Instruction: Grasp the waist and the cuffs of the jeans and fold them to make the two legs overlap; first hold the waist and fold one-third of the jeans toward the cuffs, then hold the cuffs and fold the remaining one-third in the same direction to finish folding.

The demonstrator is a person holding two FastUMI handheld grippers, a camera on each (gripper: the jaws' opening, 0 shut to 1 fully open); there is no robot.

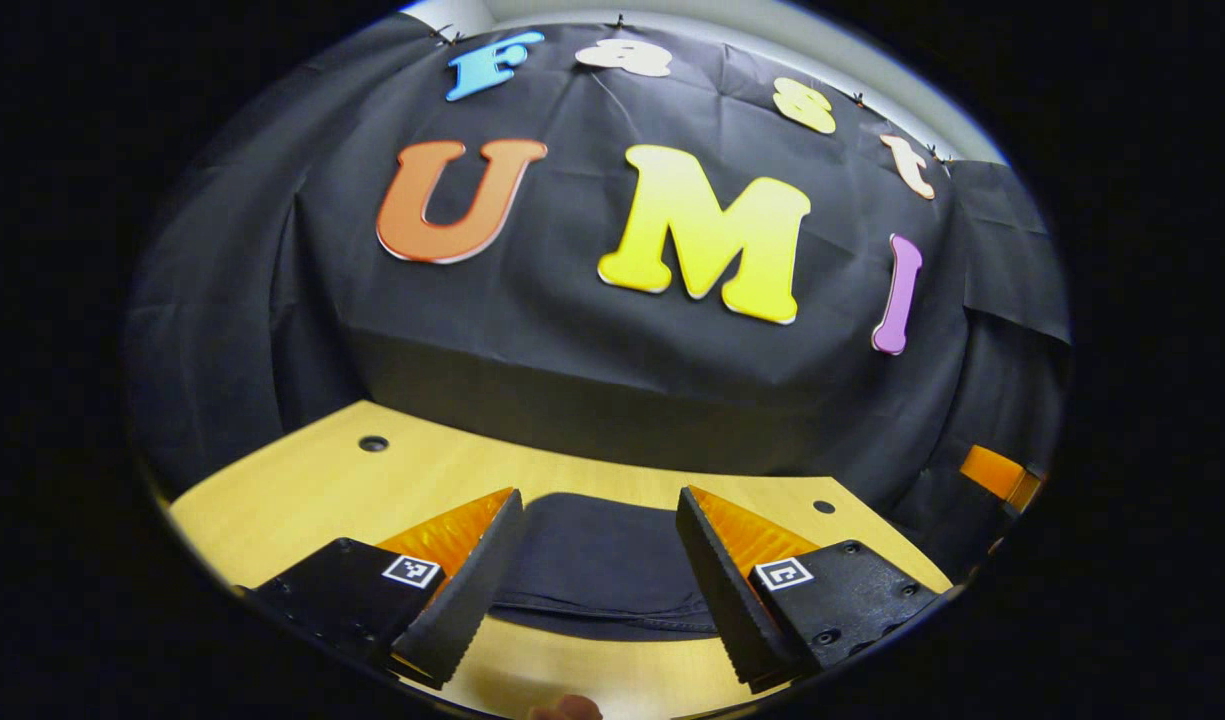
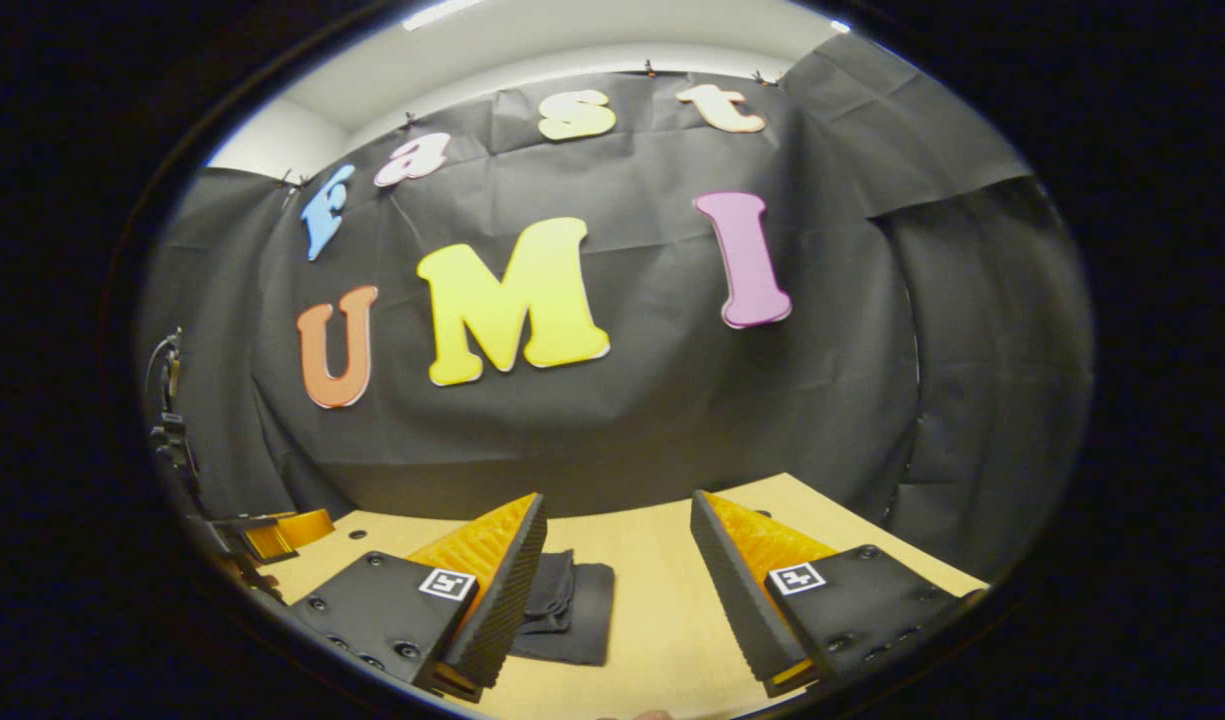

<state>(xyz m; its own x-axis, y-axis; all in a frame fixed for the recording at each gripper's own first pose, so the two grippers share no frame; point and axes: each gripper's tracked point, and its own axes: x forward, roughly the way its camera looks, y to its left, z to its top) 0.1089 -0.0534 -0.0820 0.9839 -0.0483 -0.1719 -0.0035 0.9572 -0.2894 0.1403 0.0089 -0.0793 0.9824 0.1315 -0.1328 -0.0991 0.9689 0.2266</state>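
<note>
Low centre of left gripper view: left gripper [image 1: 597, 570] spread, framing dark jeans [image 1: 602, 565] on table [image 1: 302, 490], likely lining up grasp. Right gripper [image 2: 617, 590] also spread, jeans [image 2: 567, 605] beside its left finger.

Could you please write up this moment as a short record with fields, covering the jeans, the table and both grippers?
jeans: dark jeans lie on the table as a compact folded bundle; the right gripper view shows stacked layers at their edge
table: light wooden table with small round holes in its top
left gripper: left gripper open, above the table, the jeans seen between its fingers, no contact visible
right gripper: right gripper open, holding nothing, bare table between its fingers, jeans to its left
task stage: folding looks finished, judging by the layers
</note>
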